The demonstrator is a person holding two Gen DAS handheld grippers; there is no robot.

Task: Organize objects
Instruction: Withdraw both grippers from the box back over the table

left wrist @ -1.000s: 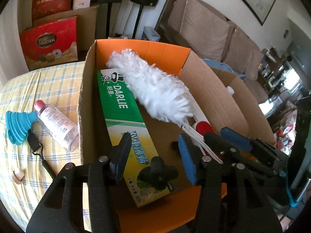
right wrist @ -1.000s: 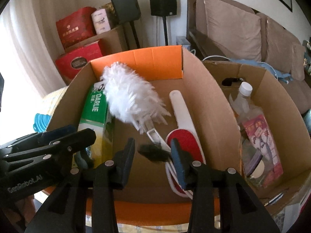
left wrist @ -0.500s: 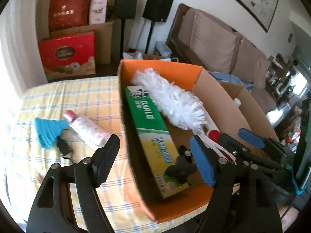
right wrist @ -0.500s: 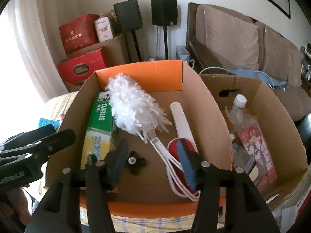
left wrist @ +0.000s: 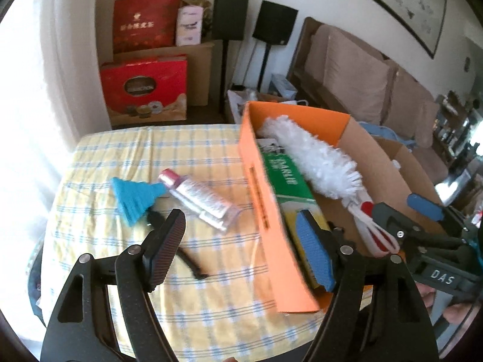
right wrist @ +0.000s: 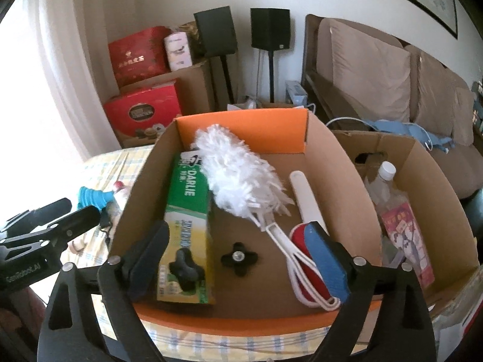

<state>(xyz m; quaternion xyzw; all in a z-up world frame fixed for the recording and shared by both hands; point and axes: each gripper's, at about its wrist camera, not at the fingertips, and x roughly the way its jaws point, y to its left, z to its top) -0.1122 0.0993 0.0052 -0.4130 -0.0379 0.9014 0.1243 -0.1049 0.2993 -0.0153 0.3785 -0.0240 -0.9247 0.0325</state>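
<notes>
My left gripper (left wrist: 241,247) has swung left since a second ago, off the orange box (left wrist: 256,187) and over the checked cloth (left wrist: 126,150), fingers spread wide and empty. The clear bottle (left wrist: 200,199) lies mid-frame beside the blue funnel (left wrist: 135,194). My right gripper (right wrist: 238,259), also wide open and empty, hovers over the box, where a black knob (right wrist: 239,258) lies between toothpaste carton (right wrist: 188,226) and duster (right wrist: 241,178).

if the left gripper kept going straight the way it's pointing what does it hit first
Most likely the clear plastic bottle with the pink cap, lying on the yellow checked tablecloth just left of the orange cardboard box. The open left gripper points between bottle and box wall, so depth is uncertain.
</notes>
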